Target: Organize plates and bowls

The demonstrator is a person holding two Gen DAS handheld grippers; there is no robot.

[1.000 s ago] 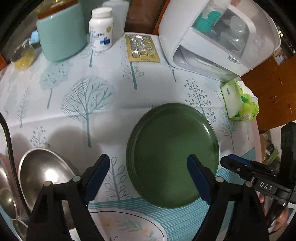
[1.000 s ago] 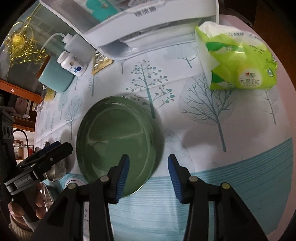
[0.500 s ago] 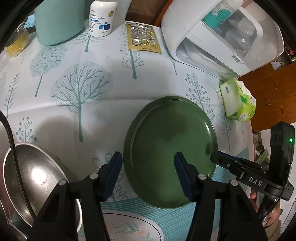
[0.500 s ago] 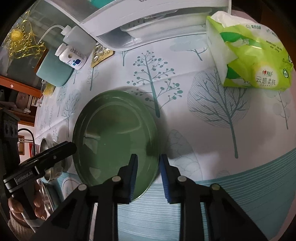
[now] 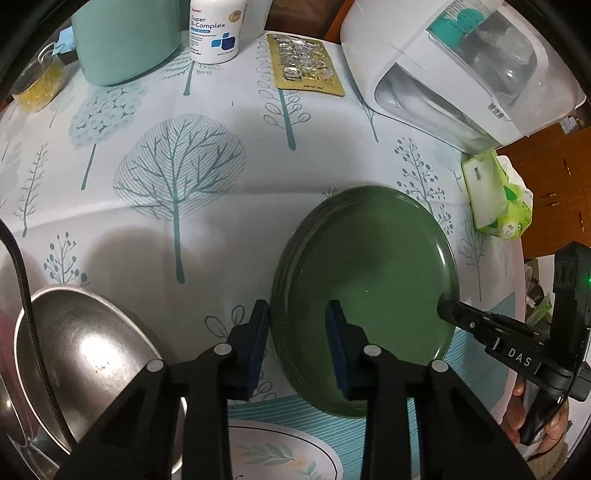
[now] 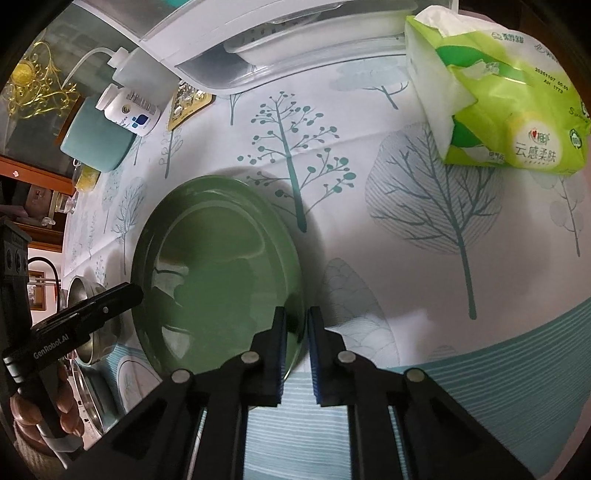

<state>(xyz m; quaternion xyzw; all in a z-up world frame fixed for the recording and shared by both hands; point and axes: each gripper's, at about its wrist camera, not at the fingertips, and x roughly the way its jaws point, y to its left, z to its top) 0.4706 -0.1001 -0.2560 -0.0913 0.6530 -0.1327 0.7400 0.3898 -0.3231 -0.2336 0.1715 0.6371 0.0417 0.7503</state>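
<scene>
While the right tongs (image 6: 295, 325) clench the green plate (image 6: 218, 266) rim, the "GenRobot.AI" left tongs (image 5: 297, 332) straddle it, unclosed.

A table covered with a white cloth printed with teal trees (image 5: 177, 177) carries everything. Near its front lies a round dark green ceramic plate (image 5: 369, 266), and to that plate's left a shiny stainless-steel bowl (image 5: 81, 343). A white plate with a leaf pattern (image 5: 280, 458) sits at the near edge. Along the far side stand a rounded teal canister (image 5: 125, 40), a white vitamin bottle with a blue label (image 5: 214, 33), a gold blister pack of pills (image 5: 306, 70) and a white appliance with a clear lid (image 5: 461, 70). A lime-green pack of tissues (image 6: 506, 110) lies at the right, beside the appliance.
</scene>
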